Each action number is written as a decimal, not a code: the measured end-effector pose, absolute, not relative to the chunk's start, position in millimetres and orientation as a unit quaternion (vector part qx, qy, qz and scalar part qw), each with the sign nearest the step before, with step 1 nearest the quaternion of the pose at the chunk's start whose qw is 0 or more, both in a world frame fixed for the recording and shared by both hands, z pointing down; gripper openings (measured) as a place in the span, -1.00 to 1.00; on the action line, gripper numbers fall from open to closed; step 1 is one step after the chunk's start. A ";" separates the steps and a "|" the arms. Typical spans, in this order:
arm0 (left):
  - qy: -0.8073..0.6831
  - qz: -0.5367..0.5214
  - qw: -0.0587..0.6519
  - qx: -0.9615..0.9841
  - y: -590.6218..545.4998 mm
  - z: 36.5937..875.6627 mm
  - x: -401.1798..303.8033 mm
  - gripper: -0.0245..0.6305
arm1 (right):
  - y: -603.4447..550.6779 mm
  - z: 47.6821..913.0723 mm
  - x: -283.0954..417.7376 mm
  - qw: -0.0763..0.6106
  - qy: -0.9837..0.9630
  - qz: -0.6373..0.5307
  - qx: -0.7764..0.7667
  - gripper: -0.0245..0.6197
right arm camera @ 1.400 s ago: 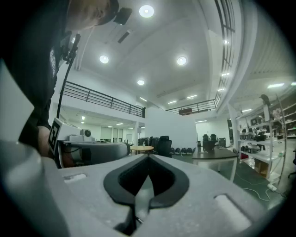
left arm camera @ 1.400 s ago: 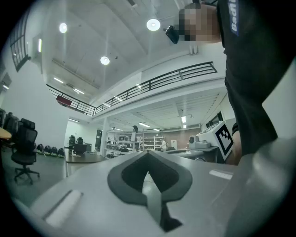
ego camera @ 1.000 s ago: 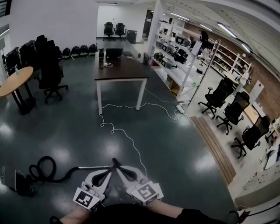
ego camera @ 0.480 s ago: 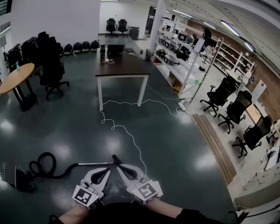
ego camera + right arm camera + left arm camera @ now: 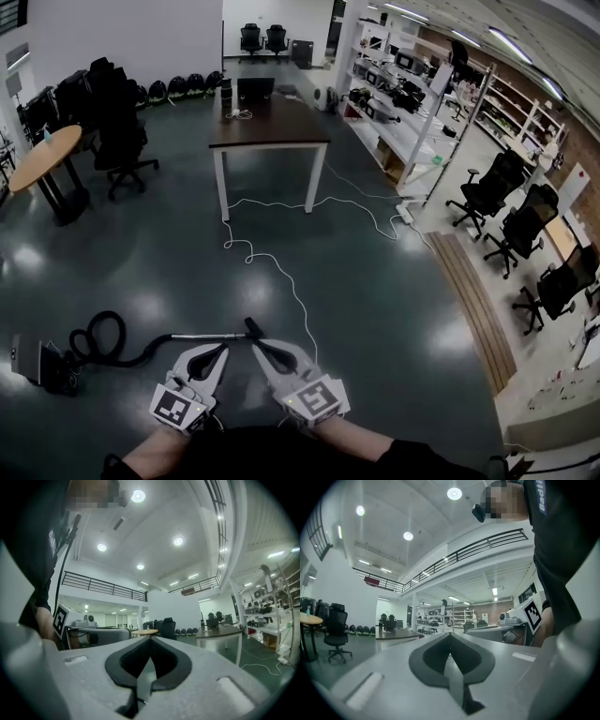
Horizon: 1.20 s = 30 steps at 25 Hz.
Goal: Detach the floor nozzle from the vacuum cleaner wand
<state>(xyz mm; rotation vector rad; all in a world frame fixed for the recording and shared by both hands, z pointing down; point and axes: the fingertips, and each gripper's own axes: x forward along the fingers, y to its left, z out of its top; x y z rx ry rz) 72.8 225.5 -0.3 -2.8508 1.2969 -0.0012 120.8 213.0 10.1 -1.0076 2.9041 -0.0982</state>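
Both tools are clenched and empty. The left tool [image 5: 223,349] has its jaws pressed tip to tip, and its own view shows only the far shelving and ceiling lights beyond them. The right tool [image 5: 256,347] is the same: jaws together, nothing between them, looking level across the room toward chairs and a round table. From the head view I see the two tips angled in toward each other, close but not touching, low in front of my body. I judge that pose to be a carrying one, jaws shut because there is nothing to hold yet.

Just past the tips, on the floor [image 5: 394,309], lies the vacuum cleaner wand [image 5: 204,336], a thin bright tube running left to right. At its right end, nearest my right tool, sits a small dark piece [image 5: 251,326] that I take to be the floor nozzle, though it is too small to be sure. It looks attached to the wand, so the task is not yet begun. Leftward the wand meets a looped black hose [image 5: 97,335] that leads to the vacuum body [image 5: 34,360]. A white cable [image 5: 281,281] snakes across the floor from behind the nozzle toward a dark counter [image 5: 272,131] farther off. Both tools will need to open before one braces the wand and the other takes the nozzle.
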 end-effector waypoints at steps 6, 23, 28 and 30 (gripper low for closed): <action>0.453 -0.005 0.001 -0.892 207.2 3.1 65.7 -0.93 | 201.4 16.2 126.6 0.014 0.951 -0.039 -0.305 -0.92; 0.442 -0.017 -0.062 -0.894 78.3 75.0 -104.3 -0.93 | 107.9 66.3 4.6 -0.099 0.928 -0.047 -0.355 -0.92; 0.461 -0.041 -0.084 -0.883 33.8 126.0 -152.3 -0.92 | 73.0 96.9 -19.9 -0.127 0.916 -0.056 -0.376 -0.88; 0.464 -0.045 -0.093 -0.880 22.7 151.3 -157.0 -0.92 | 60.6 116.5 -14.7 -0.133 0.912 -0.071 -0.383 -0.87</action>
